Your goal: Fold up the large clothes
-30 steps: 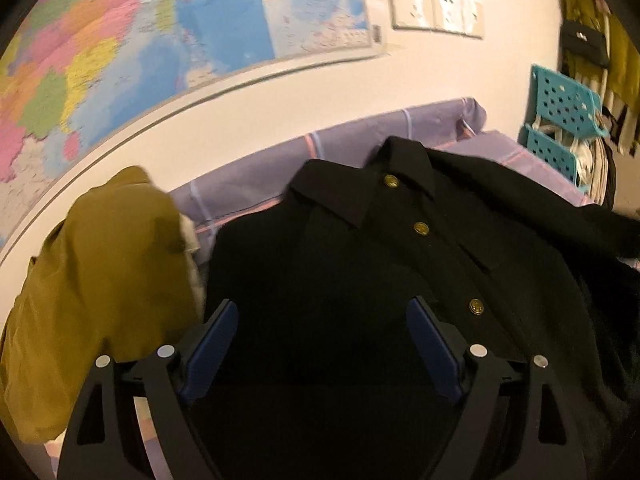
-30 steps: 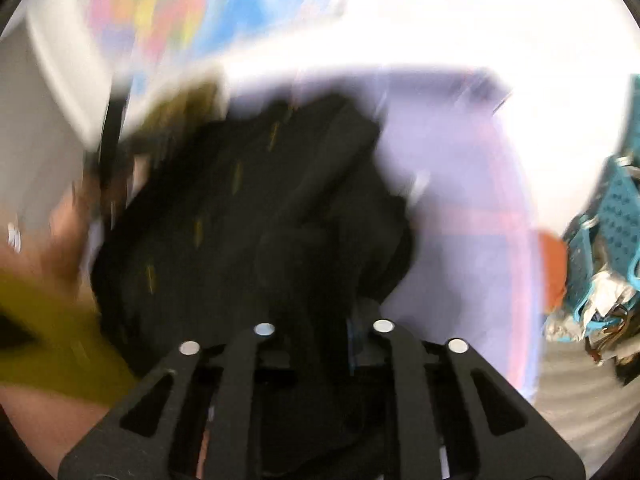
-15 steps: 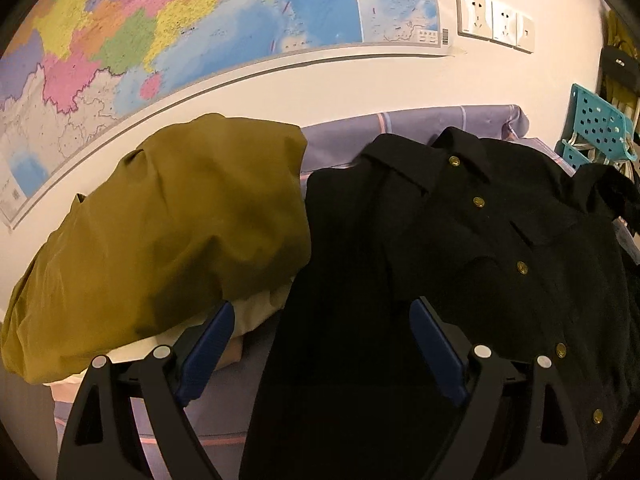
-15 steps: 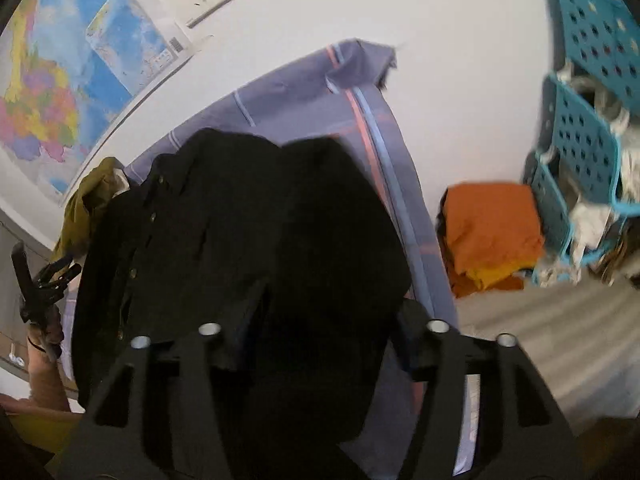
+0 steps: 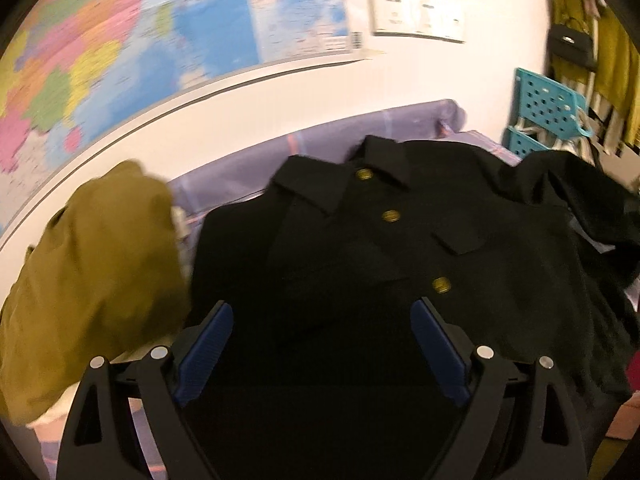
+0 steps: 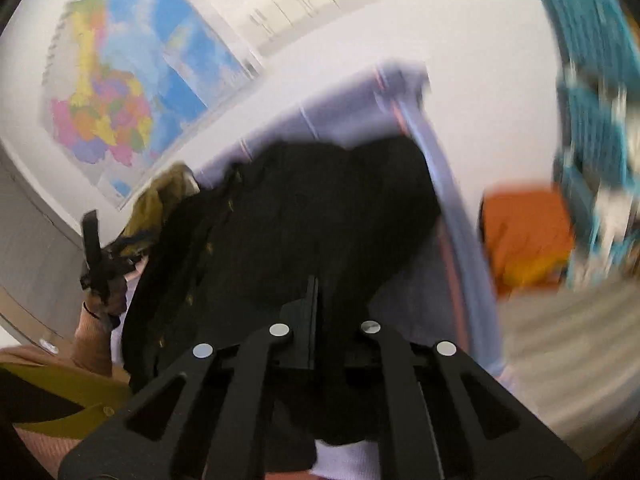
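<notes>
In the left wrist view, the left gripper (image 5: 320,344) hangs over the lower front of the black jacket (image 5: 400,264), its blue-padded fingers (image 5: 206,344) spread wide apart with nothing between them. The jacket lies front-up on the lilac striped sheet (image 5: 248,176), collar toward the wall, three brass buttons (image 5: 390,216) showing down its placket and a pocket flap on the chest. Its far side bunches into a raised black heap near the right edge. Just beside the jacket on the left sits an olive garment (image 5: 88,280), piled up and touching the jacket's shoulder edge. On the wall behind hang a coloured map (image 5: 160,40) and a row of white sockets (image 5: 418,20). A teal perforated crate (image 5: 548,108) stands past the sheet's far corner, with yellow-green clothes and a small black bag hanging above it.

The right wrist view is blurred. The right gripper (image 6: 316,300) has its fingers pressed together, clamped on a fold of the black jacket (image 6: 288,216), which drapes over the fingers and hides their tips. The lilac sheet (image 6: 460,264) shows along the jacket's right edge. Beyond it on the floor lies an orange folded cloth (image 6: 528,236), next to the teal crate (image 6: 592,92). At the left edge the other gripper (image 6: 100,256) appears beside the olive garment (image 6: 160,200).
</notes>
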Demonstrator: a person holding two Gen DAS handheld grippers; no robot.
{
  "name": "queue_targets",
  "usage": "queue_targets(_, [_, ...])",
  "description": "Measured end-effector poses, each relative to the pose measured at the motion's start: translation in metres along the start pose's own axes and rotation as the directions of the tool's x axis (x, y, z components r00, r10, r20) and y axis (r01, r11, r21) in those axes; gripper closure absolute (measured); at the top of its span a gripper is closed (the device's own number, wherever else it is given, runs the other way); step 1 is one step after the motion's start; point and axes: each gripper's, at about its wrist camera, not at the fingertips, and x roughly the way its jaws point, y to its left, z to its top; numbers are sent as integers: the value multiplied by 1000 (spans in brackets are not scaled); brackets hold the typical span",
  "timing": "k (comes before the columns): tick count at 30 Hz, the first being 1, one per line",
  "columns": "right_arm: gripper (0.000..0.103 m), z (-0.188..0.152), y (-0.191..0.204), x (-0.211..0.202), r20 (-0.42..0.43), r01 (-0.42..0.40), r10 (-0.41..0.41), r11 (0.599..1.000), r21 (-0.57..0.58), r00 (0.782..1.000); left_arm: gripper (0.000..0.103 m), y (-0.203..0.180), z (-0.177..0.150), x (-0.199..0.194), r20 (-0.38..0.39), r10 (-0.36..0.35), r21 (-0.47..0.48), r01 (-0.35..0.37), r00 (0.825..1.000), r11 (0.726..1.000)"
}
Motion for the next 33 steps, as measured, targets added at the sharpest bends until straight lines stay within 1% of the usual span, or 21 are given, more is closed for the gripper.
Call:
queue_targets(4, [98,47,70,-21,48,22,-12,978,-209,999,15,-14,10,-5,41,-42,42,40,998,998])
queue_targets(6, [98,69,118,-11,14,-22,28,945,-325,1000,15,-16,14,-11,64,-80,41,78,995,996])
queue_targets(7, [97,76,133,-3,-4,-39,40,935,-352,999,15,-16,16,-14,74,-101,38,98,992,994])
queue_targets(9, [96,85,172,34,-91,-98,67,909,-404,994,15,-14,18,-18,91,-128,33,126,988,991])
queue_targets(11, [95,82,195,75,-178,-137,65,893,-429,982,14,-11,17,-22,104,-140,30,138,985,990])
queue_targets(13, [94,75,212,130,-286,-188,71,895,-406,956,14,-7,14,-25,109,-151,22,149,983,989])
queue_targets(14, [90,70,217,152,-322,-201,73,900,-386,944,14,-5,13,-25,108,-152,19,150,983,988])
queue_targets(15, [87,67,218,176,-352,-215,82,909,-356,932,14,-2,10,-26,108,-153,14,152,982,988])
queue_targets(17, [55,61,214,212,-400,-224,95,930,-290,912,14,3,6,-26,101,-149,7,149,984,989])
queue_targets(18, [49,59,213,223,-400,-215,89,935,-282,912,14,5,3,-25,97,-146,2,146,985,989])
queue_targets(19, [37,59,212,227,-385,-199,80,939,-280,919,14,7,1,-25,95,-150,-4,151,984,989])
queue_targets(20, [32,60,207,225,-373,-193,86,946,-260,924,14,8,-1,-24,88,-157,-11,159,984,987])
queue_targets(22, [29,61,196,207,-324,-191,103,949,-252,940,14,10,-5,-23,83,-161,-12,162,983,987])
queue_targets(23, [20,58,190,193,-283,-154,73,949,-276,956,14,10,-6,-23,82,-168,-8,169,982,986])
queue_targets(24, [15,54,182,178,-245,-113,37,946,-303,969,14,10,-7,-21,80,-177,-4,178,981,984])
queue_targets(25, [11,50,177,170,-227,-88,15,945,-315,974,14,11,-8,-20,78,-181,-3,182,980,983])
queue_targets(28, [11,22,143,144,-207,6,-69,957,-290,976,14,8,-7,-13,65,-203,3,203,977,979])
queue_targets(29, [11,10,132,138,-217,22,-82,964,-266,973,14,6,-6,-10,59,-209,7,209,976,978])
queue_targets(31, [11,-10,120,132,-234,11,-67,972,-234,970,14,2,-5,-5,51,-223,16,222,974,975])
queue_targets(32, [16,-19,116,134,-242,9,-64,975,-224,968,14,-1,-4,-3,49,-235,19,234,971,972])
queue_targets(33, [23,-24,114,136,-241,5,-58,977,-212,969,14,-4,-2,-2,47,-248,22,248,967,969])
